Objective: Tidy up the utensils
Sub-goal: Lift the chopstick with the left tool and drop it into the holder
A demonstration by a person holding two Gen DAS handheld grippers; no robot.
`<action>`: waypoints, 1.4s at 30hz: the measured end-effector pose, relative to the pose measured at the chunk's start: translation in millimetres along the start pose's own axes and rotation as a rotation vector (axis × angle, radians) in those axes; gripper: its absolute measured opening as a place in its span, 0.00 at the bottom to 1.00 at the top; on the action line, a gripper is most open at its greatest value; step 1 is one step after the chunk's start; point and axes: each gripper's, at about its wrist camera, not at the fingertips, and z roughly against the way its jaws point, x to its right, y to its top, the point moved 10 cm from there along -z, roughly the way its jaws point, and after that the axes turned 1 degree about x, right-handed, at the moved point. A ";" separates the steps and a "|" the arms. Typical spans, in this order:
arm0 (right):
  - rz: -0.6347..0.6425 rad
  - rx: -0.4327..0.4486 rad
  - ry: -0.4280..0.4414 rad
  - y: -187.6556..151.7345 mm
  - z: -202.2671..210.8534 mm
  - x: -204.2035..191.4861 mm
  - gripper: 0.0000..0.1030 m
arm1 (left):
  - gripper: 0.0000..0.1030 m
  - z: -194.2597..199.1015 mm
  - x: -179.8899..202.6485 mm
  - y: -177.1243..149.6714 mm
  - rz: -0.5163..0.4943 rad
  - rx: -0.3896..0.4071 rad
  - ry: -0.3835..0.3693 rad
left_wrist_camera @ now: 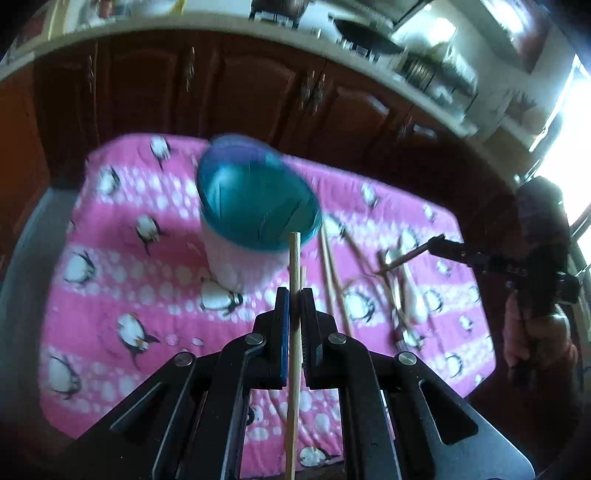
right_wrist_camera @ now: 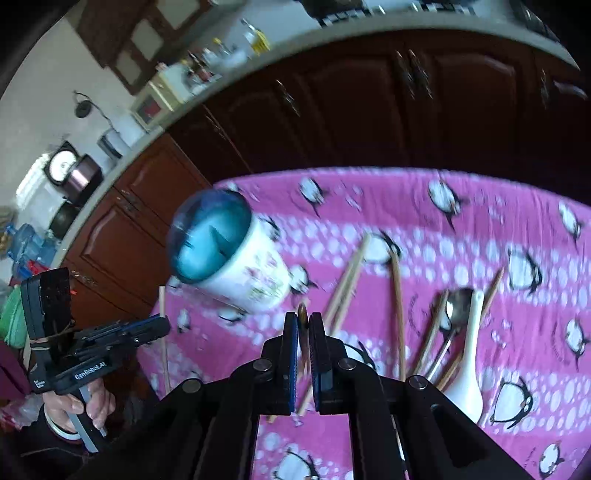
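A white cup with a blue inside (left_wrist_camera: 255, 206) (right_wrist_camera: 229, 251) stands on the pink penguin cloth (left_wrist_camera: 110, 258) (right_wrist_camera: 480, 221). My left gripper (left_wrist_camera: 294, 295) (right_wrist_camera: 164, 323) is shut on a pale wooden chopstick (left_wrist_camera: 294, 258) (right_wrist_camera: 162, 354), whose tip points at the cup's near rim. My right gripper (right_wrist_camera: 303, 321) (left_wrist_camera: 437, 238) is shut on a dark brown chopstick (right_wrist_camera: 303, 314) (left_wrist_camera: 402, 260) and hangs above the cloth right of the cup. Several more chopsticks (right_wrist_camera: 397, 306) (left_wrist_camera: 328, 273), a metal spoon (right_wrist_camera: 456, 306) and a white spoon (right_wrist_camera: 469, 365) (left_wrist_camera: 413, 299) lie loose on the cloth to the right.
Dark wooden cabinet doors (left_wrist_camera: 258, 85) (right_wrist_camera: 369, 110) under a pale countertop (left_wrist_camera: 184, 26) run behind the table. A hand (right_wrist_camera: 88, 402) holds the left gripper's handle. The cloth's left edge (left_wrist_camera: 66, 236) drops off beside the cup.
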 end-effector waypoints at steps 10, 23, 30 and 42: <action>0.093 0.120 0.067 53.6 40.0 -56.3 0.05 | 0.04 89.5 -14.4 94.6 0.003 0.341 0.048; 0.160 0.223 0.041 130.9 4.8 -100.9 0.05 | 0.04 42.7 -58.9 186.1 0.065 0.568 0.218; 0.128 0.121 0.026 128.8 -63.0 -85.6 0.05 | 0.04 6.4 -71.6 189.5 0.051 0.562 0.270; 0.158 -0.034 0.014 98.0 -126.3 -81.1 0.05 | 0.04 -25.6 -88.5 148.2 0.075 0.454 0.302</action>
